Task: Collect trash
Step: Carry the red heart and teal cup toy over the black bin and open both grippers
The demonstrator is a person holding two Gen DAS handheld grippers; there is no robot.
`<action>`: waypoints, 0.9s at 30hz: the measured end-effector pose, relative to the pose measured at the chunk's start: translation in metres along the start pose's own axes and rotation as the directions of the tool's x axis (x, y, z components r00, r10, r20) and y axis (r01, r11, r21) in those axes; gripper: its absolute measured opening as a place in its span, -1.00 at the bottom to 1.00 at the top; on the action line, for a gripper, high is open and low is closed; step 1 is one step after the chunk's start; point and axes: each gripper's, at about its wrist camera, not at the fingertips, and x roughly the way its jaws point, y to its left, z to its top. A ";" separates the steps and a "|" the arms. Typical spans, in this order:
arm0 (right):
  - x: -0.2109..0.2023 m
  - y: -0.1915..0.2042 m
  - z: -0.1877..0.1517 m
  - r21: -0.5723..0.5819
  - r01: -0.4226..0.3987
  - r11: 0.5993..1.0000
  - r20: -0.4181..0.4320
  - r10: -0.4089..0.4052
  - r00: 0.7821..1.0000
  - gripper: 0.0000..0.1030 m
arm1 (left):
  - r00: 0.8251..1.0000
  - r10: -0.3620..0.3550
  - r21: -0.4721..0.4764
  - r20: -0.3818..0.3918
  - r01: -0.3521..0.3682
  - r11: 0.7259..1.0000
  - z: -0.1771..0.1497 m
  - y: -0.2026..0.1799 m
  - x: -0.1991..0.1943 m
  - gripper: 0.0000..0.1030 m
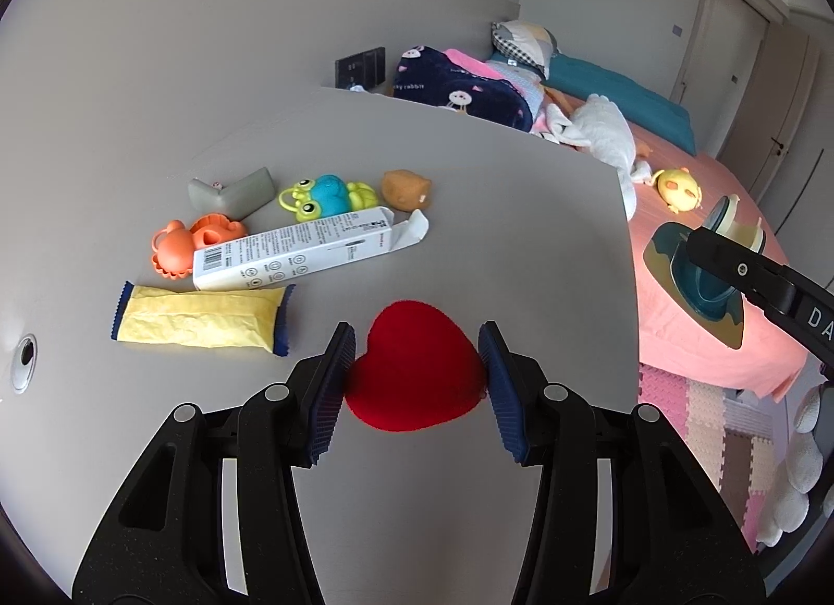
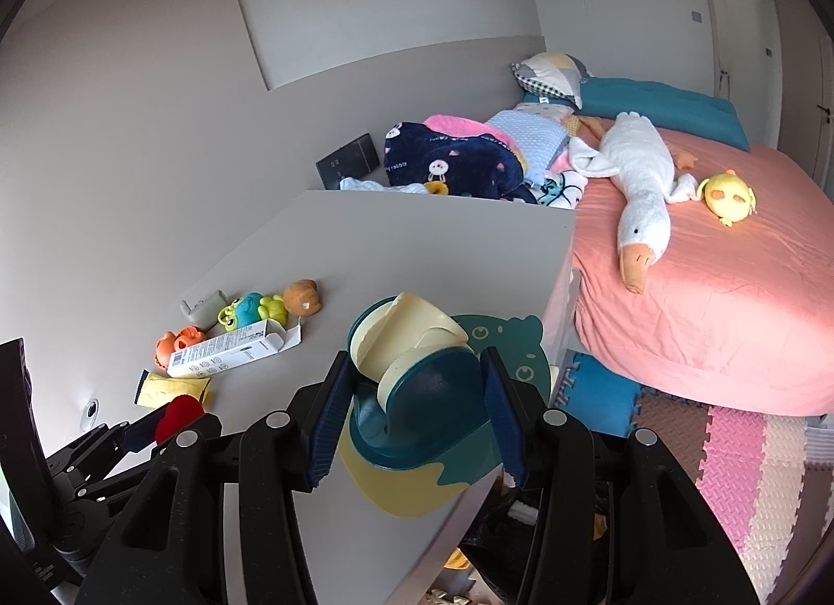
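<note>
Nearest the table's front edge, the left gripper (image 1: 417, 375) is clamped on a red heart (image 1: 412, 380), pads pressing its two sides; it looks soft and light, so the hold should keep. Over the table's right edge, the right gripper (image 2: 412, 417) is closed on the handle of a teal dustpan (image 2: 417, 407), a stiff, light plastic thing that seems safe to carry that way. Beyond the heart, toward the table's left side, lie what I take for trash: a yellow wrapper (image 1: 200, 318), thin, crinkly and likely slippery, best pinched at a crimped end, and an opened white box (image 1: 302, 250), light card that would crush, best taken across its narrow width. Behind these sit an orange crab (image 1: 180, 245), a frog toy (image 1: 326, 195) and a grey corner piece (image 1: 234, 190). Farther right stands a bed (image 2: 730, 323) with a plush goose (image 2: 638, 188), foam mats (image 2: 730, 448) on the floor.
</note>
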 end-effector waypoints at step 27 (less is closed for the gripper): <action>-0.061 -0.096 -0.012 0.095 0.111 0.989 0.033 -0.115 0.993 0.00 | 0.988 -0.147 0.166 -0.042 0.152 0.974 -0.002 -0.122 0.004 -0.06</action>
